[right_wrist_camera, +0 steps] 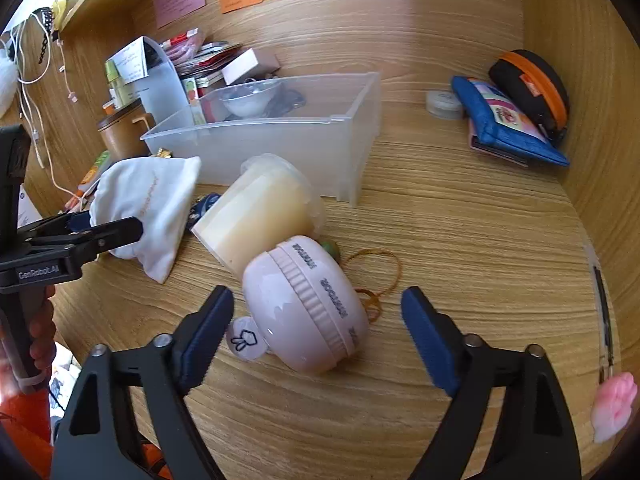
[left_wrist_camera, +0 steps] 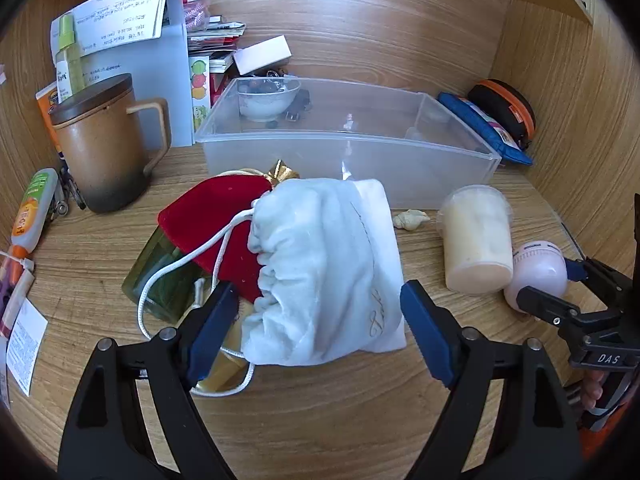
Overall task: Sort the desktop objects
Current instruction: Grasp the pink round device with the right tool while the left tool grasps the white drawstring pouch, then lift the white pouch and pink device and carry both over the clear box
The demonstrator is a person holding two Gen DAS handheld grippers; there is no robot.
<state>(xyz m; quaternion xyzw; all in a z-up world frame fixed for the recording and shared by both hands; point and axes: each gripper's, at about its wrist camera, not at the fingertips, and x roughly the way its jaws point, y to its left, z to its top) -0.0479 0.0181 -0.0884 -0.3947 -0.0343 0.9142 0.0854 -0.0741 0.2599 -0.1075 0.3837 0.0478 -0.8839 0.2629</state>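
- Pouch [left_wrist_camera: 324, 272], white velvet, lies on the desk [left_wrist_camera: 320, 408] between the spread blue pads of my left gripper [left_wrist_camera: 320, 320]; the jaws stand wide open, and the pads seem just beside its lower corners, though I cannot tell if they touch
- Its drawstring [left_wrist_camera: 180, 268] trails left over a red pouch [left_wrist_camera: 212, 220], which lies partly under the white one and over a green flat thing [left_wrist_camera: 160, 276]
- A clear bin [left_wrist_camera: 344, 152] stands just behind the pouches, with a white bowl [left_wrist_camera: 266, 100] in its far left corner
- A brown lidded mug [left_wrist_camera: 106, 140] stands left of the bin, in front of papers and small bottles
- A pale cup [left_wrist_camera: 476, 240] stands upside down right of the white pouch, near the bin's front wall; a small cream lump [left_wrist_camera: 410, 220] lies between them
- My right gripper [right_wrist_camera: 318, 334] is also wide open, holding nothing; a pink round gadget [right_wrist_camera: 304, 304] lies on its side between the pads, nearer the left pad [right_wrist_camera: 208, 332] and apart from the right one
- In the right view the gadget leans against the cup [right_wrist_camera: 260, 212], with a thin brown cord [right_wrist_camera: 380, 276] looped on the desk just behind it
- A blue wallet [right_wrist_camera: 508, 124] and a black-and-orange case [right_wrist_camera: 532, 88] rest against the right wall, well apart from the bin [right_wrist_camera: 280, 140]; a small round tin [right_wrist_camera: 444, 104] sits just left of the wallet
- A pink soft thing [right_wrist_camera: 614, 408] shows at the right edge of the right view; I cannot tell what it is
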